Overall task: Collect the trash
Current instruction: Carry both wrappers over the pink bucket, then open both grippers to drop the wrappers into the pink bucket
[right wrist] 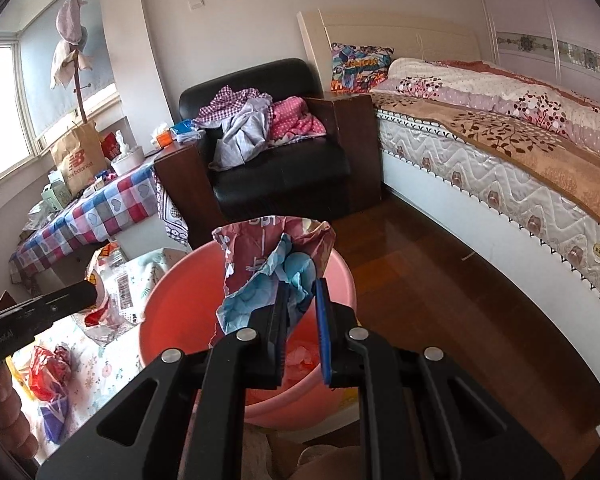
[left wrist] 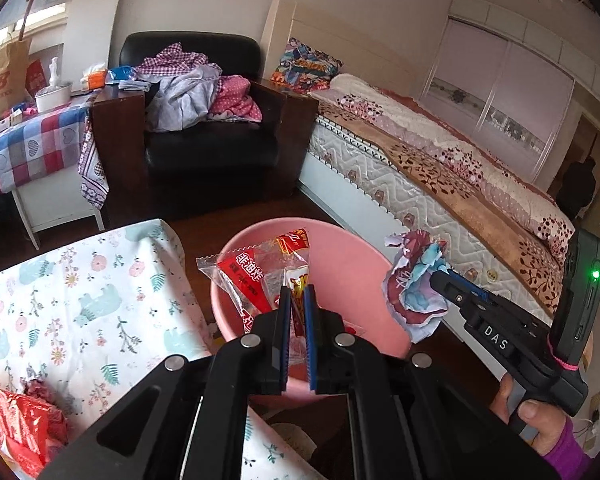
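At the lower left of the left wrist view we see the bench (left wrist: 80,292) under a floral cloth, with a crumpled red wrapper (left wrist: 24,424) lying on it near the frame's bottom corner. Just right of it, at the centre, stands the pink bin (left wrist: 340,252) on the wooden floor (left wrist: 240,216). Our left gripper (left wrist: 297,300) has its 2 fingers (left wrist: 285,320) nearly closed, pinching a clear and red snack wrapper (left wrist: 248,276) that hangs over the bin's opening. Further right, our right gripper (left wrist: 440,284) holds a crumpled paper (left wrist: 412,280), pink and blue, above the bin's right rim; a hand (left wrist: 536,412) grips its handle at the lower right.

In the right wrist view, the left gripper enters from the left edge with the snack wrapper at its tip. At the centre, the right fingers are close together and clamp the crumpled paper over the bin. Behind stand a black armchair (right wrist: 284,168) piled with clothes (right wrist: 252,120), and the bed (right wrist: 500,152) runs along the right
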A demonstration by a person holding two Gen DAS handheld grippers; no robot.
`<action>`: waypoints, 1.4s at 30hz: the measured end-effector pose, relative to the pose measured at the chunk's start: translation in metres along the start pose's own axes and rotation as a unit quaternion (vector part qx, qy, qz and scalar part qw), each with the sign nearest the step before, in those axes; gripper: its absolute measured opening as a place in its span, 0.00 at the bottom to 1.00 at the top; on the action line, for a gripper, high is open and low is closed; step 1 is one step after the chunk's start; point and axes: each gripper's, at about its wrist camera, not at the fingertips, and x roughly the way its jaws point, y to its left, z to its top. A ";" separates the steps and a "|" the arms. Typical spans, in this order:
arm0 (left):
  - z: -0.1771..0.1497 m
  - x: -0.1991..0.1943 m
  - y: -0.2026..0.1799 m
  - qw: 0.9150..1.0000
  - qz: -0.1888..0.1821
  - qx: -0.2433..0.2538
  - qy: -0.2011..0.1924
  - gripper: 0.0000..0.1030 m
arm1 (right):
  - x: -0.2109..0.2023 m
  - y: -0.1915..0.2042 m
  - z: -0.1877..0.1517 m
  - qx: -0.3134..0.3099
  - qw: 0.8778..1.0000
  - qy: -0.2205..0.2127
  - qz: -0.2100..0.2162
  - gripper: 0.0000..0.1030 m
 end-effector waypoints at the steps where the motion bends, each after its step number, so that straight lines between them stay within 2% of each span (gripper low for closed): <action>1: -0.001 0.004 -0.002 1.000 0.001 0.003 0.003 0.05 | 0.002 0.000 -0.001 0.001 1.000 0.002 0.001 0.13; 11: -0.010 0.034 -0.011 0.999 0.003 0.015 0.030 0.06 | 0.018 0.007 -0.009 -0.008 1.000 0.022 0.007 0.13; 22: -0.015 0.053 -0.003 0.999 0.015 0.004 0.046 0.06 | 0.033 0.031 -0.006 -0.041 0.999 0.026 -0.002 0.14; 27: -0.015 0.054 0.000 0.999 0.018 -0.001 0.044 0.07 | 0.036 0.036 -0.004 -0.051 0.998 0.035 0.007 0.20; 30: -0.015 0.053 0.000 0.999 0.020 -0.004 0.044 0.12 | 0.036 0.043 -0.002 -0.066 0.997 0.035 0.003 0.28; 33: -0.014 0.049 0.000 0.999 0.027 -0.003 0.039 0.32 | 0.032 0.044 0.000 -0.065 0.997 0.032 0.007 0.32; 42: -0.012 0.030 0.008 0.999 0.027 -0.011 0.025 0.35 | 0.023 0.041 0.003 -0.059 0.998 0.030 0.014 0.35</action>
